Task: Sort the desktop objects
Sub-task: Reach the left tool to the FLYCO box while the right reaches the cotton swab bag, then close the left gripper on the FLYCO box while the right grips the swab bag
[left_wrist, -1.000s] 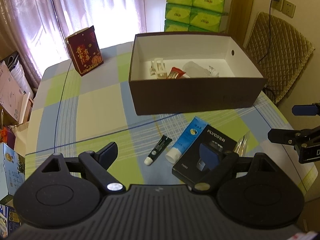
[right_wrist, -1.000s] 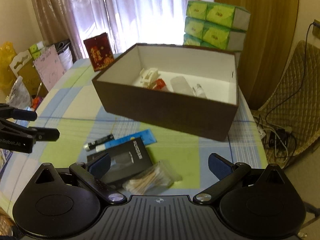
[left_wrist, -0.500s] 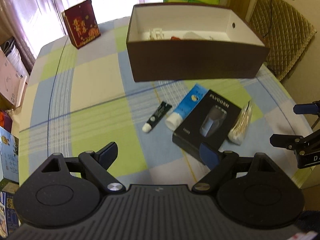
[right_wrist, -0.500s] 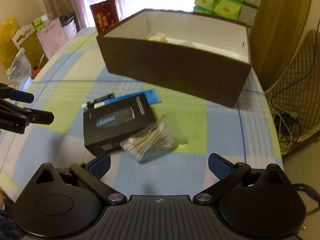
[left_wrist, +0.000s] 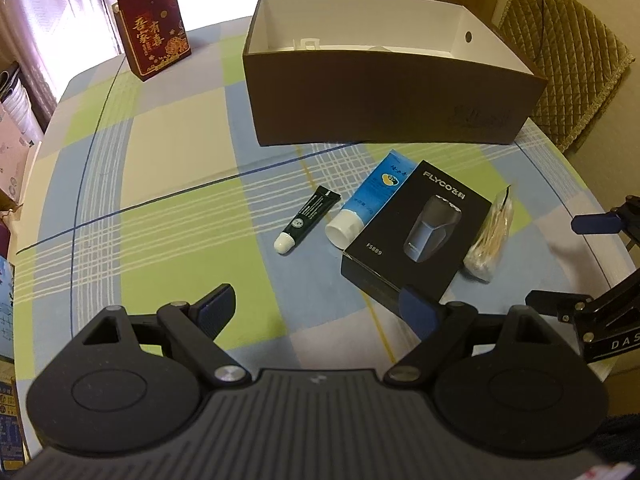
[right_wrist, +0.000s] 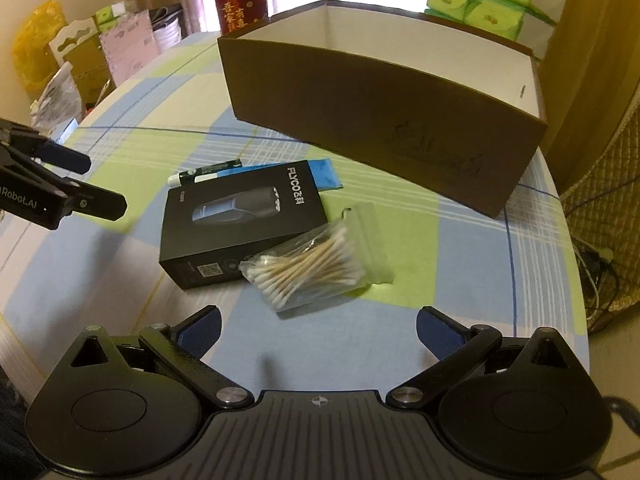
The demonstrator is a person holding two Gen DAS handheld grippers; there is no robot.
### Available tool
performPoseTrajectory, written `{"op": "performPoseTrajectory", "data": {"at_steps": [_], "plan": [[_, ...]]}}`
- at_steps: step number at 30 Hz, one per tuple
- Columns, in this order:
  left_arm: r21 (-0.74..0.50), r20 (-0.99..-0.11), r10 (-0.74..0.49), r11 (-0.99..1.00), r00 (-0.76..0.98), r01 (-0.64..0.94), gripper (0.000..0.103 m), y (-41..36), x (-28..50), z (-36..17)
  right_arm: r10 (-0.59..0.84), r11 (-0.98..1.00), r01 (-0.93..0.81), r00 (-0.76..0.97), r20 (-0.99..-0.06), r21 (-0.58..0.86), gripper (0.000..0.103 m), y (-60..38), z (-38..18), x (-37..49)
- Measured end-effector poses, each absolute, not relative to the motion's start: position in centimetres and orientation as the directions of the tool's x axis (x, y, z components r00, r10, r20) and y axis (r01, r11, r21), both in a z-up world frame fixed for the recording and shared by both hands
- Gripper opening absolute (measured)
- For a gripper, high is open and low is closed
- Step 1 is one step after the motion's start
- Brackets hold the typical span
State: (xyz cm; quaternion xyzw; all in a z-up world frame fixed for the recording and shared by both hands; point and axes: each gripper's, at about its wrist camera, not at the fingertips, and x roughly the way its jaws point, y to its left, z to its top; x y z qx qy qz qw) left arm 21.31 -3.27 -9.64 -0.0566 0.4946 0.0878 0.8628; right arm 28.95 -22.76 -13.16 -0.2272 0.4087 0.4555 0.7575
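Observation:
A brown open box (left_wrist: 384, 100) (right_wrist: 380, 120) stands on the checked tablecloth (left_wrist: 180, 200). In front of it lie a small dark tube (left_wrist: 308, 218) (right_wrist: 208, 170), a blue tube (left_wrist: 370, 200) (right_wrist: 326, 174), a black FLYCO shaver box (left_wrist: 420, 236) (right_wrist: 240, 220) and a bag of cotton swabs (left_wrist: 490, 240) (right_wrist: 316, 268). My left gripper (left_wrist: 320, 308) is open and empty, just short of the shaver box's near corner. My right gripper (right_wrist: 318, 328) is open and empty, just short of the swab bag.
A red gift bag (left_wrist: 154, 50) stands at the back left of the table. Green tissue packs (right_wrist: 496, 0) are stacked behind the box. A quilted chair (left_wrist: 568, 68) stands at the right. Bags and boxes (right_wrist: 76, 56) sit beyond the table's left edge.
Both grippers have dropped lower and moved in toward the objects; the box's inside is now mostly hidden by its front wall. Both stay open.

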Motion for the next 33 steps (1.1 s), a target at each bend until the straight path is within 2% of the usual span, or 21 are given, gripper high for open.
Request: {"op": "performPoseTrajectory", "data": {"at_steps": [13, 21, 22, 23, 24, 28, 33], "plan": [[-0.031, -0.876, 0.058, 0.984, 0.48, -0.176, 0.086, -2.9, 23.7, -12.0, 0.513, 0.327, -0.944, 0.225, -0.828, -0.054, 0.101, -20.5, -16.3, 29.7], [-0.026, -0.885, 0.053, 0.986, 0.463, -0.163, 0.086, -2.9, 24.8, -12.6, 0.571, 0.214, -0.972, 0.207, -0.795, -0.099, 0.101, -19.8, -17.3, 30.2], [-0.026, -0.886, 0.053, 0.986, 0.461, -0.163, 0.086, -2.9, 24.9, -12.6, 0.576, 0.202, -0.973, 0.208, -0.791, -0.109, 0.098, -19.7, -17.4, 30.2], [-0.026, -0.887, 0.053, 0.986, 0.459, -0.163, 0.086, -2.9, 24.9, -12.6, 0.577, 0.194, -0.974, 0.211, -0.789, -0.118, 0.084, -19.8, -17.5, 30.2], [-0.026, -0.888, 0.052, 0.986, 0.457, -0.163, 0.086, -2.9, 25.0, -12.7, 0.577, 0.183, -0.975, 0.212, -0.789, -0.129, 0.076, -19.7, -17.6, 30.1], [-0.028, -0.889, 0.047, 0.987, 0.455, -0.157, 0.086, -3.0, 25.2, -12.9, 0.578, 0.145, -0.98, 0.198, -0.792, -0.139, 0.069, -20.0, -17.5, 30.1], [-0.033, -0.884, 0.025, 0.993, 0.467, -0.116, 0.086, -3.7, 25.7, -12.8, 0.548, 0.195, -0.973, 0.214, -0.809, -0.125, 0.068, -20.9, -17.2, 31.0]]}}
